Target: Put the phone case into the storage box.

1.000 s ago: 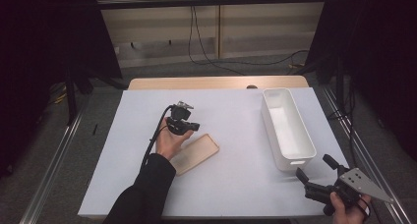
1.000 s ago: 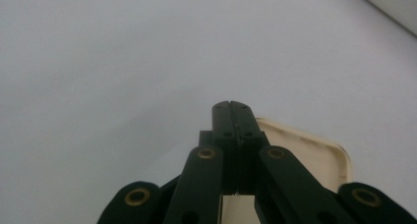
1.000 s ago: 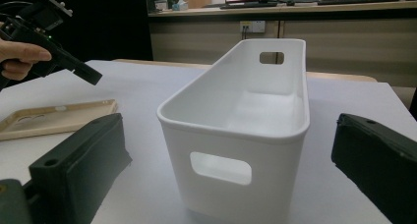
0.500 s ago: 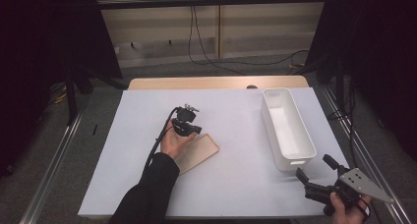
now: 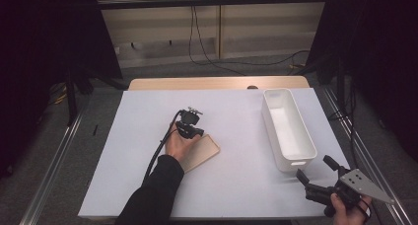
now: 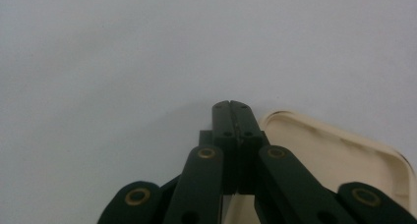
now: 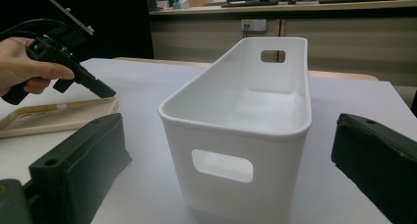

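Left claw is down low over the white bench, jaws pressed flat together with nothing between them, tips right at the rounded corner of the tan phone case. The case lies flat and open side up, just beside those tips and running back under the claw, and I'd guess the closed tips are there to nudge or pry at its rim, not to pinch it. The left hand holds the claw tilted steeply down, which fits that.

Over on the other side, the right claw sits at the bench's near edge, jaws spread wide and holding nothing. Dead ahead of it stands the white bin, upright, empty, its handle cutout facing the jaws. That looks like waiting, perhaps ready to steady the bin.
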